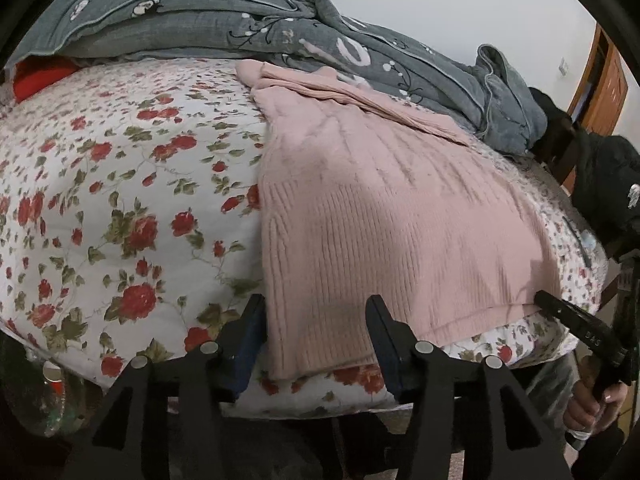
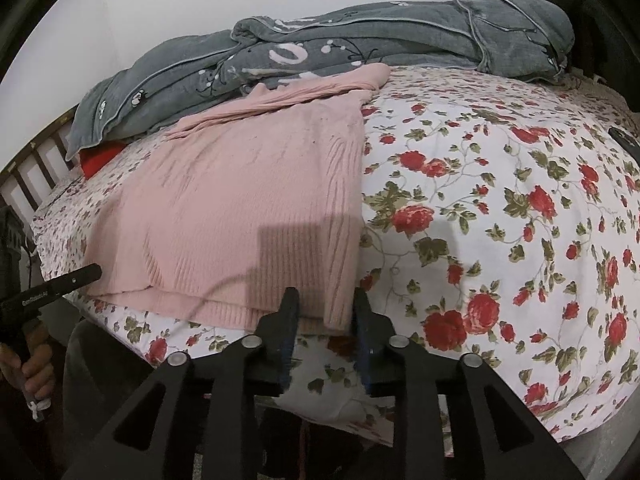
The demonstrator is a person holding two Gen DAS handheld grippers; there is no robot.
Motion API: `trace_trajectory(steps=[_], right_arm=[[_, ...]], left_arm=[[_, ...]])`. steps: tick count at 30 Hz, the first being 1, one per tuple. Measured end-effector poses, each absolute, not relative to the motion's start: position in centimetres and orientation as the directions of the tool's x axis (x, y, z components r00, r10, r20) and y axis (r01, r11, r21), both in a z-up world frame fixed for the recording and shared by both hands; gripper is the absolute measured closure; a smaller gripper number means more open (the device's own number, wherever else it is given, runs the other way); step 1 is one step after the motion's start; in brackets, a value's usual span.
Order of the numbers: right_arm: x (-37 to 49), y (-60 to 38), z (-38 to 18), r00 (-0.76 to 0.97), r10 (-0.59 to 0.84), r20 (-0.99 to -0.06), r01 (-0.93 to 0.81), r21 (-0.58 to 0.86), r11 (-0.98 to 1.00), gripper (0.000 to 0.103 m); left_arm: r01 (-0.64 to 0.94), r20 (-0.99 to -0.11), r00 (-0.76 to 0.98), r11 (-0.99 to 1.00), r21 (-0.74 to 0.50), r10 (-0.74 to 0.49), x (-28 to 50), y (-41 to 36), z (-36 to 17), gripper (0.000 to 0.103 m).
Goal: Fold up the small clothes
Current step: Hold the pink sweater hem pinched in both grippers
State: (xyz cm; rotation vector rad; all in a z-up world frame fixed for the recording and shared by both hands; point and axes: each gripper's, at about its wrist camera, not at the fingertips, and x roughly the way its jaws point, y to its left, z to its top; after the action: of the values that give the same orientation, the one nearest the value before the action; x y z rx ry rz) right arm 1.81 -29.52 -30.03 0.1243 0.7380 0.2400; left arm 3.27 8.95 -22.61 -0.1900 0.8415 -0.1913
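Pink ribbed knit sweater (image 1: 384, 240) laid flat on the rose-printed white bedspread (image 1: 120, 208), hem at the near edge, just short of the rumpled grey quilt (image 1: 248, 28) behind. Already folded lengthwise, judging by the doubled hem and the sleeve across the top (hard to be sure). Crosswise fold left to do. Left gripper (image 1: 316, 336) parted around the hem's left corner, not pinching. Right gripper (image 2: 326, 312) narrowly apart at the right corner, also loose.

text: "DAS" on right tongs (image 1: 592, 340); left tongs (image 2: 52, 286) print unreadable
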Motion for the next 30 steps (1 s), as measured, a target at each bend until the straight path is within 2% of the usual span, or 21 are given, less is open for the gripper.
trace_trajectory(steps=[5, 7, 8, 9, 13, 17, 20, 23, 24, 30], right_arm=[[1.9, -29.3, -30.1, 0.719, 0.261, -0.645, -0.167, 0.204, 0.965, 0.075], [1.8, -29.6, -30.2, 0.723, 0.254, -0.642, -0.157, 0.206, 0.966, 0.08], [1.8, -29.7, -30.2, 0.726, 0.239, -0.645, -0.144, 0.197, 0.97, 0.089], [1.8, -29.8, -30.3, 0.727, 0.23, -0.647, -0.137, 0.192, 0.972, 0.093], [1.7, -30.6, -30.3, 0.714, 0.261, -0.65, -0.142, 0.231, 0.963, 0.093], [1.8, -30.8, -30.2, 0.706, 0.279, -0.651, -0.144, 0.254, 0.956, 0.091], [1.9, -30.7, -30.2, 0.706, 0.291, -0.646, -0.154, 0.261, 0.953, 0.088], [2.1, -30.6, -30.2, 0.703, 0.291, -0.649, -0.149, 0.266, 0.952, 0.09], [2.1, -30.6, -30.1, 0.701, 0.293, -0.651, -0.147, 0.27, 0.952, 0.097], [1.2, -31.0, -28.2, 0.729, 0.312, -0.609, -0.159, 0.293, 0.943, 0.098]], left_arm=[[0.096, -0.727, 0.652, 0.975, -0.2, -0.213, 3.0, 8.3, -22.6, 0.054], [0.08, -0.721, 0.663, 0.977, -0.199, -0.201, 2.7, 8.6, -22.6, 0.079], [0.079, -0.721, 0.664, 0.978, -0.195, -0.197, 2.6, 8.6, -22.7, 0.096], [0.078, -0.719, 0.666, 0.978, -0.194, -0.196, 2.5, 8.8, -22.7, 0.095], [0.068, -0.721, 0.653, 0.966, -0.25, -0.233, 2.4, 9.5, -22.9, 0.095], [0.064, -0.721, 0.63, 0.945, -0.32, -0.287, 2.7, 10.0, -23.0, 0.084], [0.051, -0.718, 0.633, 0.941, -0.334, -0.289, 2.9, 10.0, -23.1, 0.084], [0.044, -0.727, 0.63, 0.948, -0.317, -0.272, 3.0, 9.7, -23.0, 0.086], [0.042, -0.732, 0.627, 0.951, -0.308, -0.265, 3.0, 9.6, -23.0, 0.096], [0.04, -0.687, 0.645, 0.913, -0.406, -0.334, 2.7, 11.2, -21.2, 0.096]])
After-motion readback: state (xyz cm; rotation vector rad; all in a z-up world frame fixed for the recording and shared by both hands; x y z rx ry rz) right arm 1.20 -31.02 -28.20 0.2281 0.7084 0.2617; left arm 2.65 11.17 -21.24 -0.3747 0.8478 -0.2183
